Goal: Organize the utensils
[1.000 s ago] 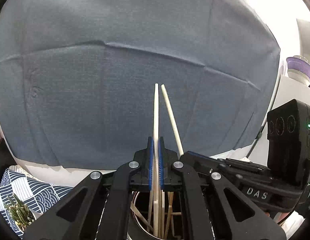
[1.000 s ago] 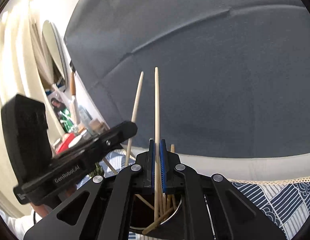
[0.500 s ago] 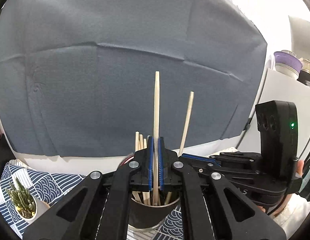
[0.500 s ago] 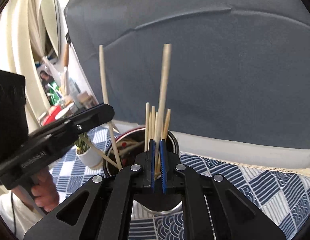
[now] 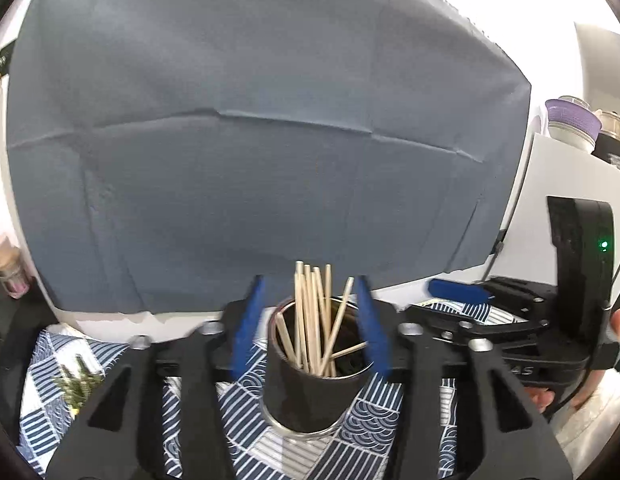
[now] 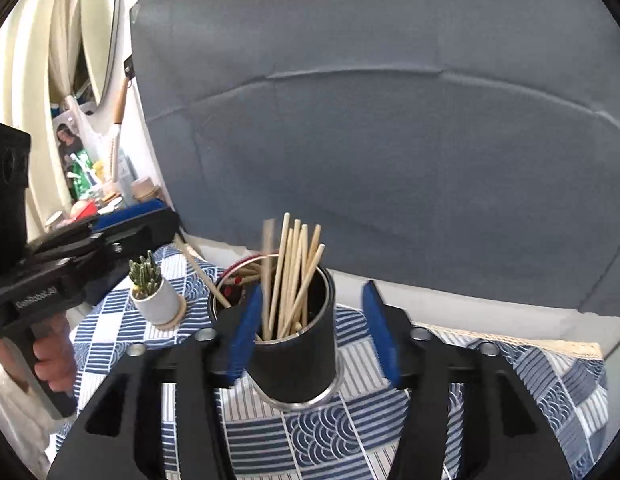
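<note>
Fingers of the left gripper have just been spreading and are standing apart with nothing pinched; the right gripper likewise. Pale wooden chopsticks are standing bunched, some leaning, in a black cup beyond both grippers, on the bench's blue-patterned cloth. Left of the cup in the right view, a small potted cactus is sitting.
</note>
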The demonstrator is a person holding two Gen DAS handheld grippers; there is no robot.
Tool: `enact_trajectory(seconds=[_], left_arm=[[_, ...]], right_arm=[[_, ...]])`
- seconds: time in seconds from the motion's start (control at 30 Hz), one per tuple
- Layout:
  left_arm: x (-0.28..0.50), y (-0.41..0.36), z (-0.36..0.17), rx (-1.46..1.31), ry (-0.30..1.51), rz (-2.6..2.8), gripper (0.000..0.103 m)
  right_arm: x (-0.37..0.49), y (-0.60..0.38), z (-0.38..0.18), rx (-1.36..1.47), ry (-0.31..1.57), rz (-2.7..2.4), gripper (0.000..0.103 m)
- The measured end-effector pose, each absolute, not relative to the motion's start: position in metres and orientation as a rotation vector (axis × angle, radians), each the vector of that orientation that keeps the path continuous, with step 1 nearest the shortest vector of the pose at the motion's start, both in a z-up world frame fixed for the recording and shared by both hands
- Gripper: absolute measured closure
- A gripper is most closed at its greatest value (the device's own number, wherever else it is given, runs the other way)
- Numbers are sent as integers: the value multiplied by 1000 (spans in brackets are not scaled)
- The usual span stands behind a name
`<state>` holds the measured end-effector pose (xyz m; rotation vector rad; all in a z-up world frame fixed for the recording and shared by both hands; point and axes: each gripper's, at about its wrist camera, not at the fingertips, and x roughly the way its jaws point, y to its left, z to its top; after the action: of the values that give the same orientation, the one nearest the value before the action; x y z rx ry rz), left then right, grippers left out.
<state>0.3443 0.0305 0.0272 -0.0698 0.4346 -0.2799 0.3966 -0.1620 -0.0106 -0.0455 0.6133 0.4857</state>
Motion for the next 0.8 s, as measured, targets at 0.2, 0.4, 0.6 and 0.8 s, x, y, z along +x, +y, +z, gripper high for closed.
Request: enact_trajectory(seconds=[0.2, 0.4, 0.6, 0.8], left_arm=[[319, 38, 33, -35, 451, -247, 10], [282, 29, 40, 37, 493, -238, 6], [232, 8, 49, 57, 534, -224, 6], [173, -17, 58, 89, 549, -147, 6]], right_arm=[[352, -172, 2, -56, 567, 347, 16], [312, -189, 11, -27, 568, 280, 13], [266, -211, 23, 50, 574, 262, 10], [211, -232, 33, 88, 610, 278, 9]])
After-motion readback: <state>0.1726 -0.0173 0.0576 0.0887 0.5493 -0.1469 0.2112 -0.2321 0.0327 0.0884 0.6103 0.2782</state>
